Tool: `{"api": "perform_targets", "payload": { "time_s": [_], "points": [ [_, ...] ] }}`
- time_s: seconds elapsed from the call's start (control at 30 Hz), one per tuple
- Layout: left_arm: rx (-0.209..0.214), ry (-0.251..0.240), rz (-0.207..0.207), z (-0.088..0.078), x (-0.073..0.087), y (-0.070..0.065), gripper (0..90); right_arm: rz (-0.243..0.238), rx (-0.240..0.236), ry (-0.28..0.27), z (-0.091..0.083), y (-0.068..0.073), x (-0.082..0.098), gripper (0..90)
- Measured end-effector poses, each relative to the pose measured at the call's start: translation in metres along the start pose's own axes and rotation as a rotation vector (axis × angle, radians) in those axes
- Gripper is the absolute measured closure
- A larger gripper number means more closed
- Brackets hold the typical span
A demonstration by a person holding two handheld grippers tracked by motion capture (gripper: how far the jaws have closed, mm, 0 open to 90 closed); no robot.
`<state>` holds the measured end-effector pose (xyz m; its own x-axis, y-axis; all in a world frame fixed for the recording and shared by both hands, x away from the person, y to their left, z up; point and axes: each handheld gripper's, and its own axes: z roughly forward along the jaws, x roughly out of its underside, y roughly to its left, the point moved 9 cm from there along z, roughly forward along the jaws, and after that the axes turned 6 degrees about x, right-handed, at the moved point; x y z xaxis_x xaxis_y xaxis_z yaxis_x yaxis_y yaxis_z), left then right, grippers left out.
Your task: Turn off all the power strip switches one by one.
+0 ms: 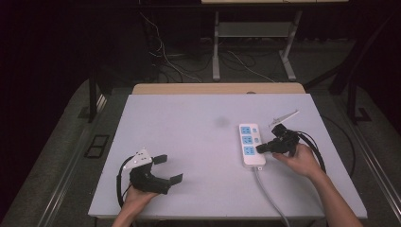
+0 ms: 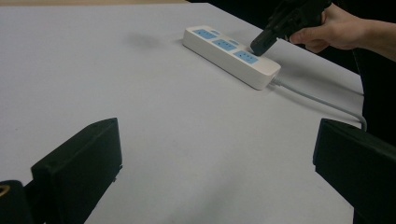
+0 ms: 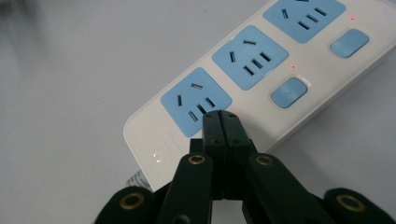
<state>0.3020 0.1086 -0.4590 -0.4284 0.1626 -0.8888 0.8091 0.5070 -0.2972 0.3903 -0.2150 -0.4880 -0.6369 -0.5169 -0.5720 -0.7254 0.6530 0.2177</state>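
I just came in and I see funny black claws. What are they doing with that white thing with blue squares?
A person holds a claw-like gripper in each hand. The right gripper, jaws shut together, has its tip on the white power strip, by the blue socket nearest the cord, probably pressing a switch there. The left gripper rests open on the table, away from the strip.

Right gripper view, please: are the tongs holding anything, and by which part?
Nothing is held: the right tongs are shut empty, tips at the power strip.
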Motion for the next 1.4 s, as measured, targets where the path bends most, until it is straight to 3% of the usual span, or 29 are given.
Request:
{"api": "perform_targets", "payload": {
  "time_s": [0.17,0.27,0.37,0.87,1.13,1.4],
  "points": [
    [0.001,0.001,0.0,0.0,0.0,0.001,0.0,0.016,-0.023,-0.008,-0.003,0.001,0.002,90.0],
    [0.001,0.004,-0.004,0.001,0.001,0.001,0.0,-0.004,0.005,0.0,-0.004,0.002,0.003,90.0],
    [0.002,0.005,-0.002,0.001,0.001,0.001,0.0,0.0,0.001,-0.003,-0.005,0.003,0.002,90.0],
    [0.002,0.002,-0.007,0.001,0.001,0.001,0.0,-0.019,0.007,-0.045,-0.027,0.008,-0.021,90.0],
    [0.002,0.004,-0.009,0.001,0.001,0.002,0.0,-0.031,0.018,-0.038,-0.032,0.004,-0.034,90.0],
    [0.001,0.001,-0.012,0.0,0.001,0.002,0.0,-0.011,0.032,-0.024,-0.033,-0.008,-0.044,90.0]
  ]
}}
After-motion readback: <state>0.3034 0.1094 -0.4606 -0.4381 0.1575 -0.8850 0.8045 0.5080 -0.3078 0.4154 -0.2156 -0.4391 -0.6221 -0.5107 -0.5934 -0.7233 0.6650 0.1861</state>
